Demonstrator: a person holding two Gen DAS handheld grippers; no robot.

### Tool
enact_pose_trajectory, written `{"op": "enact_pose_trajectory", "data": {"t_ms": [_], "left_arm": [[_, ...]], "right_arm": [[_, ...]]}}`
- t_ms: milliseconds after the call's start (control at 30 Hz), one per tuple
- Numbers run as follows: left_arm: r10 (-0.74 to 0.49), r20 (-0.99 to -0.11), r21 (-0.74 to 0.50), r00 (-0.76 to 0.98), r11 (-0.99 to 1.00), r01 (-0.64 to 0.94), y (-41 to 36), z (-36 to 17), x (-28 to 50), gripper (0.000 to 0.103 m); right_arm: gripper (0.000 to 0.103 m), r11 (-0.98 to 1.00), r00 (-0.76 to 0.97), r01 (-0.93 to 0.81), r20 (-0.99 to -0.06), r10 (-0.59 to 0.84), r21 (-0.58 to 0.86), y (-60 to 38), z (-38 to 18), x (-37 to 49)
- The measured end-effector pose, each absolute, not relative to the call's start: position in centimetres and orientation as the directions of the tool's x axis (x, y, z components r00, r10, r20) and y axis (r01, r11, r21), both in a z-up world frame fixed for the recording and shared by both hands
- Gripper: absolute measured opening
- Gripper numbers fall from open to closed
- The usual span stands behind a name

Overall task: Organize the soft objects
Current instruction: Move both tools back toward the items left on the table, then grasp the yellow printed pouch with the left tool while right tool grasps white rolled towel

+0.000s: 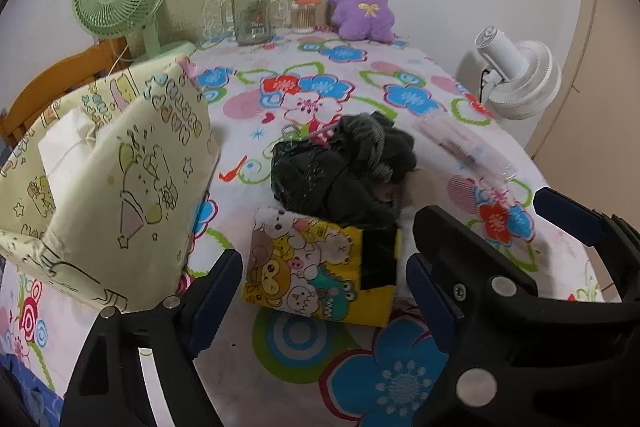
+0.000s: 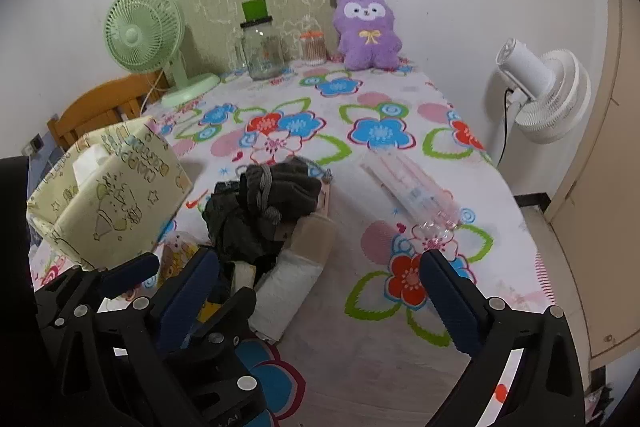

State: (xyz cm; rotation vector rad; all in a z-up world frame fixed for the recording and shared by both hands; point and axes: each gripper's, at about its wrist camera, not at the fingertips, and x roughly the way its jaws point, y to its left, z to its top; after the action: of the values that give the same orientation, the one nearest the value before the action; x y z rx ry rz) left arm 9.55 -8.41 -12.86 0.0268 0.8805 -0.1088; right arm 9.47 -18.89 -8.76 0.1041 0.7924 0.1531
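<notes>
Both tongs (image 1: 320,287) (image 2: 320,287) open | dark clothes (image 1: 340,171) half hide white sock (image 2: 288,287)

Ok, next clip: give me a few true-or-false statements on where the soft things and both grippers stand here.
1. The purple plush toy sits at the far end of the table, against the wall. True.
2. The left gripper is shut on the dark clothes. False: it is open and holds nothing.
3. The cartoon-print cloth lies nearer the left gripper than the dark clothes do. True.
4. The right gripper is clamped on the clear plastic bag. False: it is open, short of the bag.
5. The green fan stands beside the plush toy. False: a glass jar stands between them.
</notes>
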Motion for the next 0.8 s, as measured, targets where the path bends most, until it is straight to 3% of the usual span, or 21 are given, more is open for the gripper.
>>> {"op": "enact_pose_trajectory", "data": {"t_ms": [167, 800], "left_arm": [[-0.066, -0.778, -0.012, 0.625, 0.996, 0.089, -8.3, -13.6, 10.2, 0.084], [-0.070, -0.795, -0.010, 0.602, 0.995, 0.102, -8.2, -14.5, 10.5, 0.078]], "right_arm": [[0.098, 0.984, 0.671, -0.089, -0.720, 0.175, 0.156, -18.8, -9.7, 10.0], [0.074, 0.979, 0.617, -0.052, -0.765, 0.186, 0.196, -18.6, -10.7, 10.9]]}}
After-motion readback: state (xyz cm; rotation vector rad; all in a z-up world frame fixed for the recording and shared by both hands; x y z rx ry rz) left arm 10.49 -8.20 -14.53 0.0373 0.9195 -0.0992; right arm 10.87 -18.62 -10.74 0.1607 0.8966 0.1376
